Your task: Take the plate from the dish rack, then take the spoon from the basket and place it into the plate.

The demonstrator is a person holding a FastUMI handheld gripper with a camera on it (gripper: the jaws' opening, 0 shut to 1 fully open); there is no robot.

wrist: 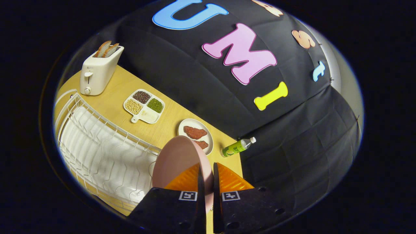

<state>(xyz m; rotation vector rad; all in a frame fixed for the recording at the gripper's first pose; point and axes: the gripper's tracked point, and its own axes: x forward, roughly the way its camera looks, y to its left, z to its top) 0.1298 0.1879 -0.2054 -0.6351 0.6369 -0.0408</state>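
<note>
Clearly the step in hand is carrying the pink plate [177, 159] clear of the dish rack [97, 146]. In the gripper view, at lower centre of the frame, the gripper [208, 177] has its two fingers drawn almost together, pinching the plate's rim edge-on, so the plate stands on edge and leans toward the rack at lower left. To do this well, I judge the grip should stay firm and the plate be kept from swinging, since a thin rim held at one spot could pivot or slip. It wants lifting free of the rack's white wires before being laid flat on the wooden table [113, 94].

A white oval dish with red meat pieces [196, 135] lies just beyond the plate, and a green bottle [238, 147] lies on its side right of that, both near any likely landing place. Further toward upper left sit a divided tray of beans [144, 106] and a toaster [99, 70] holding bread slices, well apart from the fingers. I cannot make out the basket or the spoon.
</note>
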